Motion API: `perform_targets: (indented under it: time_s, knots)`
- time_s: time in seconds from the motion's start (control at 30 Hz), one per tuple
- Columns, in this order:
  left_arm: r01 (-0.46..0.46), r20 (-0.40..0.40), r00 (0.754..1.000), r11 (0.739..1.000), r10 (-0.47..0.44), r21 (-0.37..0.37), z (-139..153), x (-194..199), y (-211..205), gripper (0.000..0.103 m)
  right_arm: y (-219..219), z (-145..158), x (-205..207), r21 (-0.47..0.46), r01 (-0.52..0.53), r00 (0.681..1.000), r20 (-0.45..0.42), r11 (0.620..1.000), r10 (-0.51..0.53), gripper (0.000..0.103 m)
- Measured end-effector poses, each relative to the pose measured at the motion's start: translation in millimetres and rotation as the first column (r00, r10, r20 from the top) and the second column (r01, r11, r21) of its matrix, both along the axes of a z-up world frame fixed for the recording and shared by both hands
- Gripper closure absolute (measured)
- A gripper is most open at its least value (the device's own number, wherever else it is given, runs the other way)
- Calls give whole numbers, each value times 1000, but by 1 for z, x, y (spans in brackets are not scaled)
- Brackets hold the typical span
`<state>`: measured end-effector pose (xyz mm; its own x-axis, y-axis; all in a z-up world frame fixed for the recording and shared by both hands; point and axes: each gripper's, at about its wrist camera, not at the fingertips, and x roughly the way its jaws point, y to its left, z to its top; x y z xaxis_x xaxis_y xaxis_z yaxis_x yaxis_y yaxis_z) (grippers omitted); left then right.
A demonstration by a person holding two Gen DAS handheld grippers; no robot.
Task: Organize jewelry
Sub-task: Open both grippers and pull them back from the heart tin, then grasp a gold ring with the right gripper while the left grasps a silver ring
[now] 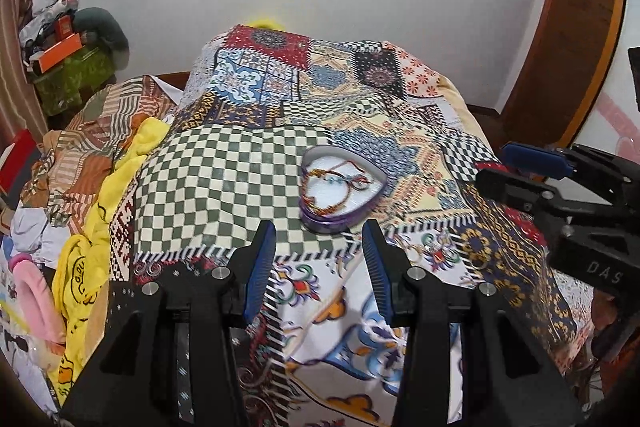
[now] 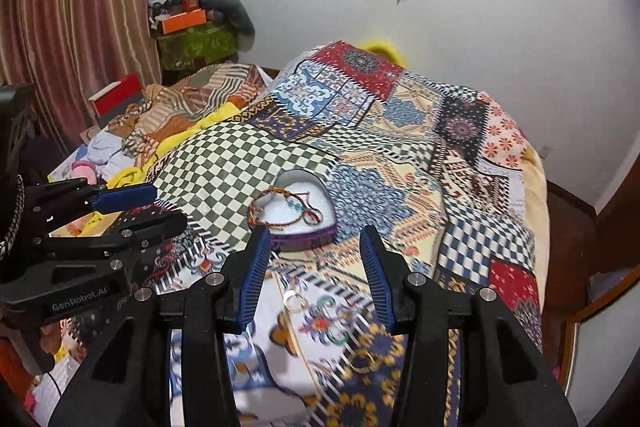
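We have woven thread bracelets (image 2: 286, 209) lying in the purple heart-shaped tin (image 1: 340, 217). Gold rings (image 2: 294, 301) and a thin chain wait on the patchwork bedspread (image 2: 400, 155). Our left gripper (image 1: 316, 259) and right gripper (image 2: 314, 267) hold nothing, jaws apart.

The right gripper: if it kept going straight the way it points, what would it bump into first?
Probably the heart-shaped box with bracelets in it, just beyond the open right gripper on the quilt. Depth is unclear; it might meet the quilt just short of the box.
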<state>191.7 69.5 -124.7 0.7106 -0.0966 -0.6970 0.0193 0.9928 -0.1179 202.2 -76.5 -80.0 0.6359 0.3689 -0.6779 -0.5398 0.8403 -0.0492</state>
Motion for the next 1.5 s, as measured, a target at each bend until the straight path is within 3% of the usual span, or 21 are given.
perform_targets:
  time_s: [0.33,0.53,0.63,0.83,1.13,1.17,1.3,1.5]
  knots:
    - [84,-38,996,996,-84,5,-14,-13,-41,60,-51,-3,-13,32,77,997,-8,997,-76,60]
    - [139,-82,987,990,-140,-13,-30,-14,-61,60,-74,-27,-12,47,110,992,-73,993,-106,60]
    - [157,-104,982,987,-159,-35,-39,-15,-68,60,-76,-51,-11,28,101,985,-144,995,-96,60]
    - [171,-139,976,985,-169,5,-58,-12,-76,60,-71,-83,-6,27,76,969,-240,997,-67,60]
    - [172,-147,975,985,-169,10,-67,8,-71,60,-61,-95,0,34,54,970,-239,998,-44,61]
    - [175,-145,974,985,-172,9,-67,10,-71,60,-62,-96,0,37,55,971,-234,998,-45,62]
    - [187,-143,973,982,-183,15,-69,15,-74,60,-64,-97,0,40,50,975,-218,998,-40,84]
    - [202,-139,970,979,-198,18,-73,28,-79,60,-67,-94,7,68,32,972,-235,997,-16,94]
